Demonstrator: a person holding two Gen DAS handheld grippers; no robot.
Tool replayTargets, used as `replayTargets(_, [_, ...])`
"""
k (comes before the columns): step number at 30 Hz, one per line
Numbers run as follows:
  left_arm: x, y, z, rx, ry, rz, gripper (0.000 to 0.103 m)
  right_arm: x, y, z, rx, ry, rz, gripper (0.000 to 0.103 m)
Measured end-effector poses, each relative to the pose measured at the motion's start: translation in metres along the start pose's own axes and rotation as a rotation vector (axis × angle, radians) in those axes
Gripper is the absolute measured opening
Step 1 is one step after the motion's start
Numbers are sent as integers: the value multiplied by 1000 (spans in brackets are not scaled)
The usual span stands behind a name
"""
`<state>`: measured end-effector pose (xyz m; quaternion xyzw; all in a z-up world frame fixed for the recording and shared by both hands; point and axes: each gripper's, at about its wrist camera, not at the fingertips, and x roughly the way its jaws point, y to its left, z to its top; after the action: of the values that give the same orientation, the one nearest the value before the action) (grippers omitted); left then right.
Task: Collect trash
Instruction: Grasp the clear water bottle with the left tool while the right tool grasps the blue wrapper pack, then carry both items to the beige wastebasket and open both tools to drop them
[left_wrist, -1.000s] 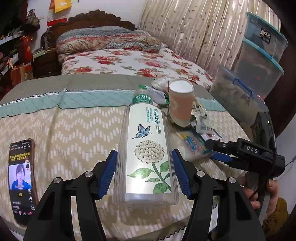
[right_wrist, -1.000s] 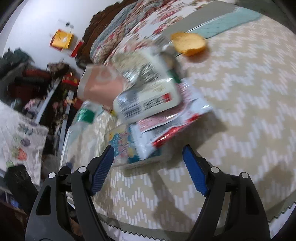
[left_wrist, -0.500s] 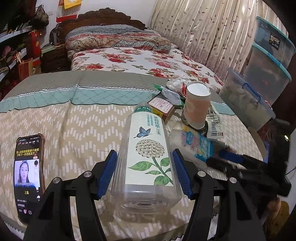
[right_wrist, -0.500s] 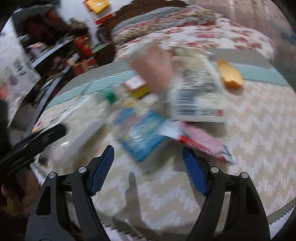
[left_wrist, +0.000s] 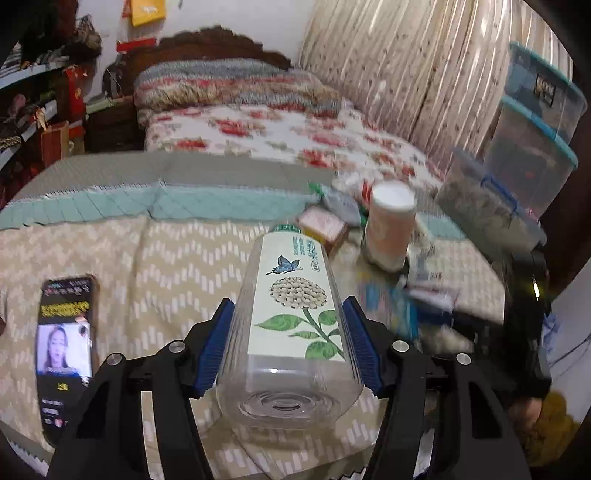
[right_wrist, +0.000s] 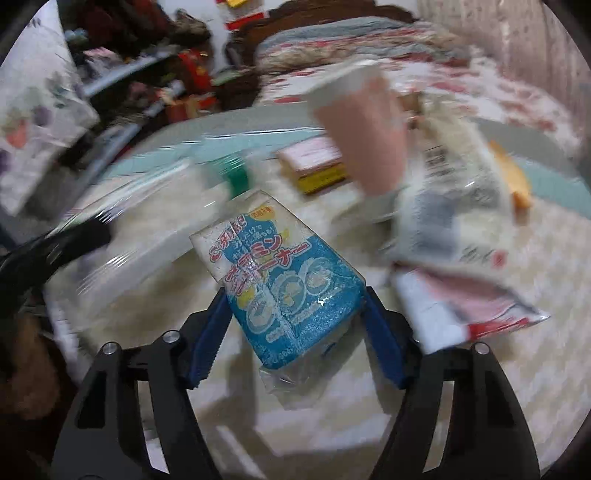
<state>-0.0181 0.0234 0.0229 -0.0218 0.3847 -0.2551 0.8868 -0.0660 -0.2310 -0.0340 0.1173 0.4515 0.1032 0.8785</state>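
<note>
My left gripper (left_wrist: 288, 308) is shut on a clear plastic tea bottle (left_wrist: 295, 291) with a butterfly and flower label, its base toward the camera and its green cap away. The jaws of my right gripper (right_wrist: 294, 295) are closing on a blue and white packet (right_wrist: 284, 266), and both pads touch its sides. The packet stays sharp while the table behind it blurs. More trash lies beyond: a pink paper cup (right_wrist: 369, 147), a small pink and yellow box (right_wrist: 314, 162), a crumpled white wrapper (right_wrist: 454, 221) and a red and white wrapper (right_wrist: 472, 306).
A phone (left_wrist: 66, 347) with a lit screen lies at the left on the zigzag tablecloth (left_wrist: 166, 266). Stacked clear storage bins (left_wrist: 532, 147) stand at the right. A bed with a floral cover (left_wrist: 277, 136) is behind the table. An orange object (right_wrist: 513, 184) lies far right.
My right gripper has rolled and swung over the trash pile, and the blue packet now sits between its pads. The left gripper still holds the bottle in about the same place.
</note>
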Motion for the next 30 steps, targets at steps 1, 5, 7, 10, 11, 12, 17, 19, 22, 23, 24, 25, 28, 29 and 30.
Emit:
replayTargets(1, [-8,2,4,-12,-33,-10,57,-7,4,-4,2,-6,43,70])
replayTargets(5, [-38,-5,19,-20,-154,-62,57,-46,5,-21,27,-57,200,70])
replayTargets(7, [-45,-16,26,-2,-183,-101,57,-63,-5,-26,62,-97,206,70])
replayTargets(10, [-44,-47,37,52,-189,-167,57,-95,-42,-34,170,-198,150,70])
replayTargets(11, [-41,-60,40,73,-183,-188,57,-104,-55,-38,208,-231,126,70])
replayTargets(12, [-35,-77,44,101,-171,-219,57,-113,-68,-42,244,-259,108,70])
replayTargets(17, [4,-174,54,242,-91,-391,58,-173,-156,-78,460,-415,-78,70])
replayTargets(19, [28,-224,54,301,-32,-467,58,-195,-193,-94,552,-458,-188,71])
replayTargets(22, [67,-298,48,382,58,-558,58,-225,-249,-122,698,-490,-338,71])
replayTargets(23, [77,-316,43,402,79,-575,58,-231,-268,-131,746,-490,-379,71])
replayTargets(24, [92,-340,40,429,106,-595,58,-236,-284,-137,786,-485,-414,71])
replayTargets(25, [107,-364,37,454,133,-606,58,-239,-297,-141,816,-481,-441,71])
replayTargets(28, [146,-418,27,499,207,-616,58,-244,-342,-156,898,-437,-548,71])
replayTargets(29, [162,-435,23,511,237,-611,58,-245,-349,-159,907,-425,-567,72])
replayTargets(30, [174,-447,20,517,259,-605,58,-243,-359,-161,913,-407,-588,72])
